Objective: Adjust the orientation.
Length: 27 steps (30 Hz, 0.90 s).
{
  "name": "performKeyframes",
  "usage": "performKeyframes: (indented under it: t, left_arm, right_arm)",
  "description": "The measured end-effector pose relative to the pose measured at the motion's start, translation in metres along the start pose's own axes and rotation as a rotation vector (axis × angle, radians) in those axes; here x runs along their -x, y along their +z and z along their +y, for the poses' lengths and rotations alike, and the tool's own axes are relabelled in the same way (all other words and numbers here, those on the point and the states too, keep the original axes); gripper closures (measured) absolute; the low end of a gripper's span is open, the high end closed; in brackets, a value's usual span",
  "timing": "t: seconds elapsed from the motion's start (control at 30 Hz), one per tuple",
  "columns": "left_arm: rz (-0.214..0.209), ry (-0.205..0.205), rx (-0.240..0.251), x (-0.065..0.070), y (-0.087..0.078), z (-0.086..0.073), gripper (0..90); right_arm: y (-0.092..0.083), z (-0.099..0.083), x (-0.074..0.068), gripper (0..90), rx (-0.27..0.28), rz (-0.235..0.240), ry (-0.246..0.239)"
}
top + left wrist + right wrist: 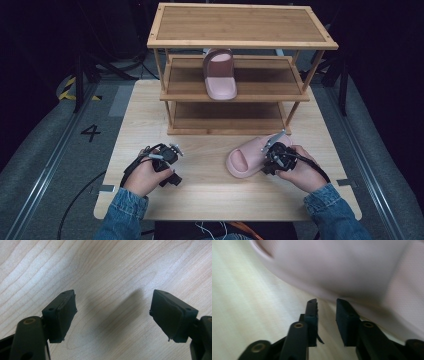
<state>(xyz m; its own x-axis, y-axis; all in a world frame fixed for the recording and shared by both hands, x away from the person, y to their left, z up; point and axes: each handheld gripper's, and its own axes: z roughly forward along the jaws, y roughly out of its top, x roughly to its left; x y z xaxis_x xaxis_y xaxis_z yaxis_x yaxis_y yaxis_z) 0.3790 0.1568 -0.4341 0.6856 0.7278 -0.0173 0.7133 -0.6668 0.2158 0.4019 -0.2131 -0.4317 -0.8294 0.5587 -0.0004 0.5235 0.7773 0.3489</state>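
Note:
A pink slipper (244,161) lies on the light wooden table (210,195), in front of the shelf rack and right of centre. At its right side is my right gripper (265,159), held in a hand with a denim sleeve. In the right gripper view the gripper (327,304) is open by a narrow gap with nothing between its pads, and the blurred slipper (337,265) sits just beyond the tips. A second pink slipper (220,75) rests on the rack's middle shelf. My left gripper (175,165) is left of centre, open wide (112,310) over bare table (112,265).
The three-tier wooden shelf rack (240,25) stands at the back of the table, and its bottom shelf (227,117) is bare. Grey floor with a painted "4" (90,132) lies to the left. Cables trail from both grippers.

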Motion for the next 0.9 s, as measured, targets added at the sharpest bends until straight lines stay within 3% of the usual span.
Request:
performKeyframes:
  t: [0.13, 0.23, 0.37, 0.53, 0.7, 0.83, 0.9]
  left_arm:
    - [-0.003, 0.001, 0.007, -0.001, 0.0, 0.001, 21.6]
    - [-0.005, 0.003, 0.007, -0.001, -0.001, 0.003, 21.6]
    - [-0.01, 0.0, 0.003, 0.0, 0.001, 0.004, 21.6]
    - [-0.015, -0.02, -0.001, -0.001, 0.002, -0.006, 21.7]
    - [-0.005, -0.058, -0.003, -0.004, -0.001, -0.02, 21.7]
    - [-0.003, -0.069, -0.003, -0.005, -0.003, -0.025, 21.7]
    - [-0.004, -0.066, -0.003, -0.005, -0.002, -0.025, 21.7]
  right_arm:
    - [-0.002, -0.003, 0.0, 63.1, -0.01, 0.016, 0.0]
    - [-0.014, -0.008, 0.004, 56.7, 0.016, 0.014, 0.009]
    - [-0.03, -0.014, 0.011, 51.1, 0.057, -0.05, 0.001]
    - [-0.033, -0.012, 0.021, 43.6, 0.089, -0.108, -0.089]
    - [-0.023, 0.002, 0.017, 42.6, 0.089, -0.08, -0.191]
    - [-0.014, 0.009, 0.014, 49.5, 0.064, -0.06, -0.212]
    - [-0.014, 0.01, 0.013, 51.1, 0.054, -0.075, -0.213]
